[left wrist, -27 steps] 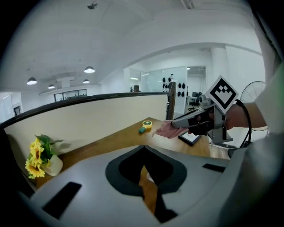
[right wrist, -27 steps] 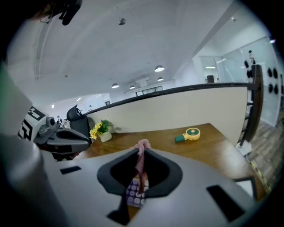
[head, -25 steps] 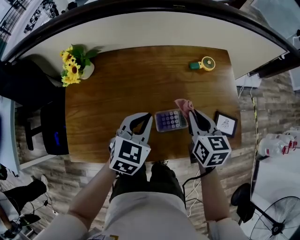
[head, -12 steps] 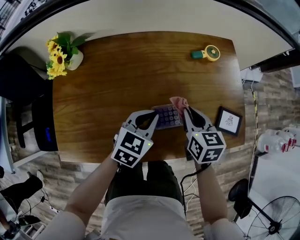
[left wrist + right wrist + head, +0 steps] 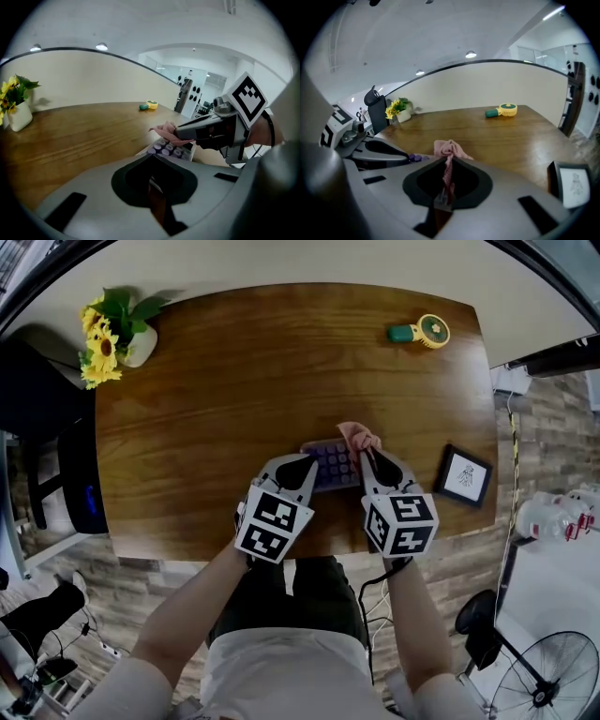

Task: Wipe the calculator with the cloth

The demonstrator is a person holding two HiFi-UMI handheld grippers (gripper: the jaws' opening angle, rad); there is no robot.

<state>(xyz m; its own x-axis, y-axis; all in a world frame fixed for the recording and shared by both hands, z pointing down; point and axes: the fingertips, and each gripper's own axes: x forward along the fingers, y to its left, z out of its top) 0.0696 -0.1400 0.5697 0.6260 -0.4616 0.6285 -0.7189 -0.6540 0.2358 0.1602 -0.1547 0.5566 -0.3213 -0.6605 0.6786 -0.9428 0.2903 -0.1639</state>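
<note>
Slim calculator with purple keys (image 5: 334, 465) lies near the front edge of the brown wooden table (image 5: 234, 381), long axis left to right, between both claws. Right claw (image 5: 367, 452) is clamped on a crumpled pink cloth (image 5: 354, 435), which sits at the calculator's right end; the wipe would run leftward. Left claw (image 5: 303, 468) is drawn together at the left end; whether it nips the edge is unclear. Framed picture (image 5: 465, 475) lies right, well apart. Nothing obstructs.
</note>
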